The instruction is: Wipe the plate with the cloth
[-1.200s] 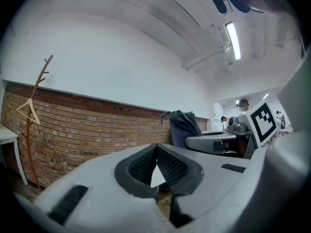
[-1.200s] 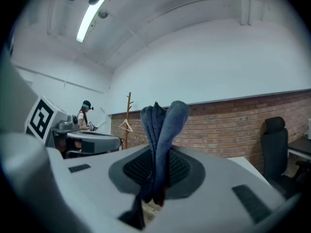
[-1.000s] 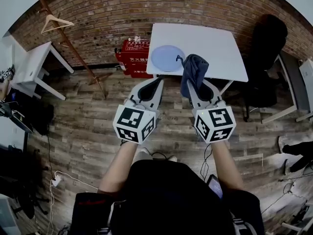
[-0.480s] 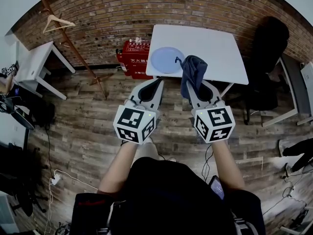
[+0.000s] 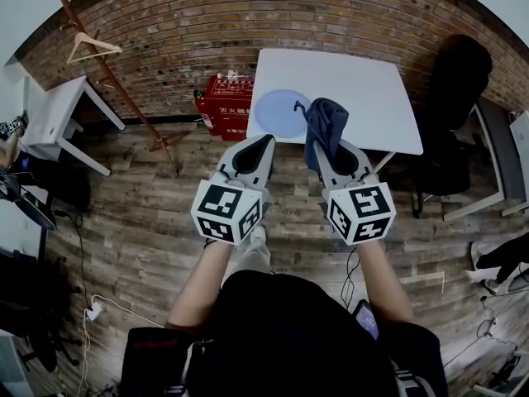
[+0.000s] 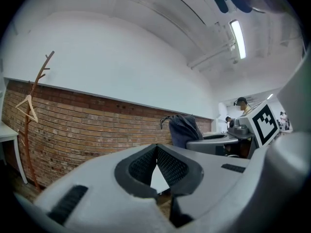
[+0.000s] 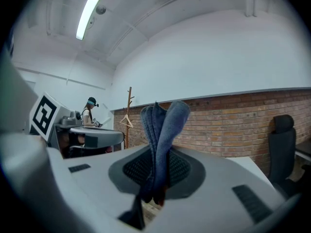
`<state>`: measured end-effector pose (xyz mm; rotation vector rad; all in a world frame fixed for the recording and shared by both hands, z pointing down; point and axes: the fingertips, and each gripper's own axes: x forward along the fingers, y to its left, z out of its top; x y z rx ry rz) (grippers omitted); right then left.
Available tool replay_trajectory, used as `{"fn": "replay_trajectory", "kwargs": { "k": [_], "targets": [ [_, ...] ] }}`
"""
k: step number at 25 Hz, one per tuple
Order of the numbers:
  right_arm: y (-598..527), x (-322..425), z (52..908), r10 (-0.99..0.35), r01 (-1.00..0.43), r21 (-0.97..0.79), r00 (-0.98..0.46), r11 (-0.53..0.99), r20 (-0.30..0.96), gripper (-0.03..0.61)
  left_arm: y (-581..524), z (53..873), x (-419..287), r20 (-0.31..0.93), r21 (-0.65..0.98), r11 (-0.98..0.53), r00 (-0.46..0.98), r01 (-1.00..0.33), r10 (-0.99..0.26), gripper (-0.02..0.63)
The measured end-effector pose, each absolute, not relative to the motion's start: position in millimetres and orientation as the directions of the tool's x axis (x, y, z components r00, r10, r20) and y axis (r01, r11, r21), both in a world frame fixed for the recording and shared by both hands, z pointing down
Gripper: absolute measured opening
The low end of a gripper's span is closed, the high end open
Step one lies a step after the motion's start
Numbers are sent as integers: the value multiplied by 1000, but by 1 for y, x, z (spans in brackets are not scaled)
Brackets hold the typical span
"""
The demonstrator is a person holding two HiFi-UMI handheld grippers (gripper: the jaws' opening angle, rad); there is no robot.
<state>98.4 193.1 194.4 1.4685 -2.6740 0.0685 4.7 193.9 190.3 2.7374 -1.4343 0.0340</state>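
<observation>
— Head view first: where is the plate?

— The light blue plate (image 5: 279, 112) lies flat on the white table (image 5: 372, 85), close to its near left corner and near edge. A red crate (image 5: 223, 104) stands on the floor against the brick wall (image 5: 207, 23), just beside the table's left edge; I can't tell what it holds.

— And the cloth?

— The dark blue cloth (image 5: 325, 126) sticks up from the right gripper (image 5: 327, 145), overlapping the plate's right rim in the picture; whether they touch I can't tell. The left gripper (image 5: 266, 141) is just beside it, short of the table's edge. A black chair (image 5: 459, 77) stands right of the table, with plank floor (image 5: 132, 213) to the left.

— Left gripper view?

— Its pads (image 6: 141, 166) meet at the tips with nothing between them. The cloth (image 6: 183, 129) shows beyond.

— Right gripper view?

— The jaws are clamped on the cloth (image 7: 163, 130), whose folds rise upright above the pads (image 7: 181, 170). The chair (image 7: 283, 140) is at the right.
</observation>
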Motion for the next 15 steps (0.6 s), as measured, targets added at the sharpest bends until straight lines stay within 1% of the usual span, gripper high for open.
{"fn": "replay_trajectory", "kwargs": {
  "k": [15],
  "targets": [
    [94, 67, 198, -840, -847, -5, -528, 532, 129, 63, 94, 193, -29, 51, 63, -566, 569, -822, -821, 18]
  ]
}}
